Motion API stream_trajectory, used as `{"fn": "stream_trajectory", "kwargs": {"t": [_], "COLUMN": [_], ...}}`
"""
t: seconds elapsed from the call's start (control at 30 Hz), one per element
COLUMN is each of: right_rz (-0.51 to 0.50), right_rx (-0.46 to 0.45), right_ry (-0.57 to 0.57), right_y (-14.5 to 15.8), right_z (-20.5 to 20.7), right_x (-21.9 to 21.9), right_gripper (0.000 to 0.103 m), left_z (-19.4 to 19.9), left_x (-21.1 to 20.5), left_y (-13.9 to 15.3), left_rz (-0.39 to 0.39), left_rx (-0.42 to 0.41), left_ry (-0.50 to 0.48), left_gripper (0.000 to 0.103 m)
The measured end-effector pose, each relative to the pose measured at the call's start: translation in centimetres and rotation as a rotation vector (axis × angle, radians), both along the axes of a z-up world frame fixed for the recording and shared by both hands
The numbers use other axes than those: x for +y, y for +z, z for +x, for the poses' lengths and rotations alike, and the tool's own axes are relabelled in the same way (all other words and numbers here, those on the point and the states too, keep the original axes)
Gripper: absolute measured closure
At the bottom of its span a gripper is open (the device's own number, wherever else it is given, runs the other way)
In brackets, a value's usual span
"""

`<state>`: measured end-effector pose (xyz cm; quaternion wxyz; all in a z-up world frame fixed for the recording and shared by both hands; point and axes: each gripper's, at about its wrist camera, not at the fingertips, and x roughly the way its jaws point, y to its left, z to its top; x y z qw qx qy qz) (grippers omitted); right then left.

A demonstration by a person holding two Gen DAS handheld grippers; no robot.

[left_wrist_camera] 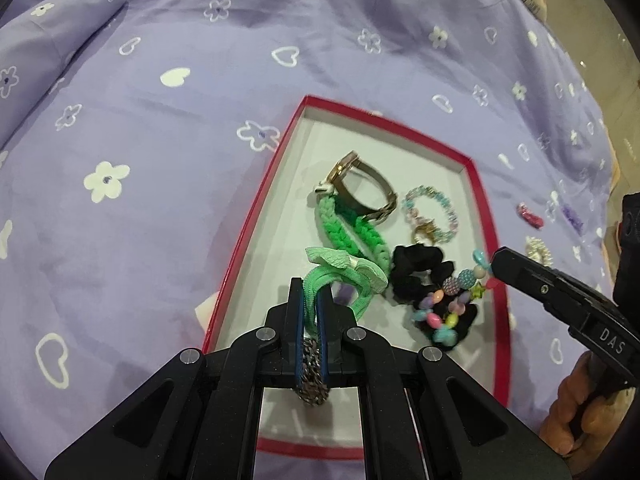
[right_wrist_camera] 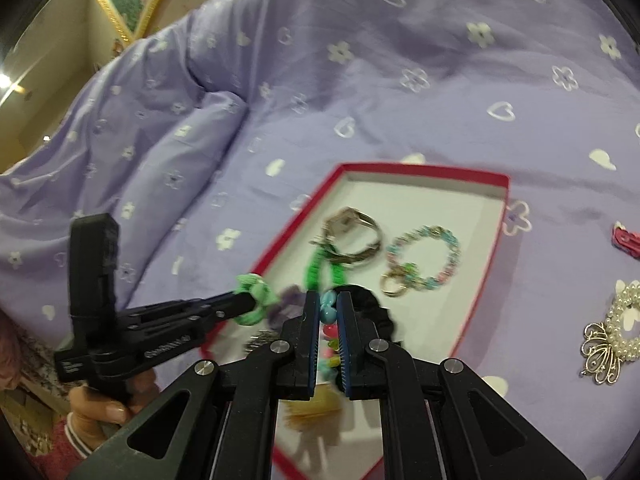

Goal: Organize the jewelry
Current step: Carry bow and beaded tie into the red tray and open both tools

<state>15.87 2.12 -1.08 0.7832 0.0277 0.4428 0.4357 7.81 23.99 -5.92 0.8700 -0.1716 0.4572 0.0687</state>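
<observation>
A red-rimmed box [left_wrist_camera: 256, 216] with a white floor lies on the purple bedspread. In it lie a gold watch [left_wrist_camera: 360, 184], a bright green braided band [left_wrist_camera: 348, 232], a pastel bead bracelet [left_wrist_camera: 430, 212] and a black scrunchie [left_wrist_camera: 424, 276]. My left gripper [left_wrist_camera: 311, 300] is shut on a mint green hair tie [left_wrist_camera: 344, 276], held over the box; a dark chain [left_wrist_camera: 312, 376] hangs between its fingers. My right gripper [right_wrist_camera: 328, 312] is shut on a colourful bead bracelet [left_wrist_camera: 452, 300] above the scrunchie [right_wrist_camera: 368, 304].
On the bedspread right of the box [right_wrist_camera: 480, 280] lie a pearl hair piece with a silver filigree charm [right_wrist_camera: 616, 336], a pink clip [right_wrist_camera: 626, 240] and a small purple item [left_wrist_camera: 572, 216]. A folded pillow edge [left_wrist_camera: 52, 36] lies at the far left.
</observation>
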Motion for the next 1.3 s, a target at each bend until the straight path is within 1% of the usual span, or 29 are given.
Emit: {"fn": "stream_trajectory", "kwargs": {"t": [0.07,0.17,0.4,0.53,0.6,0.67,0.73,0.77,0.9,0.93,0.97,1.03,1.13,1.3], "right_rz": [-0.023,-0.045,-0.077,-0.085,-0.086,-0.085,-0.090,-0.089,-0.084,-0.081,-0.077,-0.069,-0.056,-0.038], "right_rx": [0.004,0.006,0.011,0.017,0.019,0.016,0.019,0.023,0.028,0.029,0.030,0.028,0.026,0.015], "right_ry": [-0.011,-0.023,-0.028,-0.029,-0.030,-0.034,-0.039,-0.041,-0.047,-0.048,-0.049,-0.051,-0.052,-0.054], "right_y": [-0.7,-1.3,-2.3,-2.4,-2.4,-2.4,-2.5,-2.5,-2.4,-2.4,-2.3,-2.1,-1.6,-0.6], "right_z": [0.4,0.8,1.1,1.1,1.2,1.2,1.3,1.3,1.3,1.3,1.3,1.3,1.0,0.5], "right_x": [-0.2,-0.4,-0.5,-0.6,-0.6,-0.7,-0.7,-0.8,-0.9,-0.9,-1.0,-1.1,-1.2,-1.4], "right_gripper": [0.095,0.095,0.095,0.094,0.090,0.089,0.089,0.089,0.088,0.086,0.080,0.071,0.071,0.070], "left_z": [0.4,0.7,0.7,0.7,0.7,0.7,0.6,0.6,0.5,0.4,0.4,0.2,0.0,-0.7], "left_x": [-0.1,-0.1,-0.4,-0.3,-0.3,-0.3,-0.2,-0.2,-0.2,-0.2,-0.2,-0.2,-0.2,-0.4], "left_y": [-0.4,-1.0,-1.0,-0.9,-0.9,-0.9,-0.9,-0.9,-1.0,-1.0,-0.9,-0.9,-0.8,-0.7], "left_rz": [0.016,0.015,0.024,0.024,0.023,0.027,0.030,0.028,0.035,0.036,0.036,0.033,0.033,0.030], "left_rx": [0.015,0.029,0.032,0.035,0.036,0.038,0.036,0.034,0.038,0.040,0.040,0.040,0.040,0.043], "left_ry": [0.001,0.005,0.006,0.009,0.010,0.015,0.018,0.018,0.016,0.017,0.018,0.017,0.016,0.009], "left_gripper": [0.098,0.098,0.097,0.094,0.092,0.082,0.074,0.072,0.068,0.065,0.062,0.059,0.056,0.055]}}
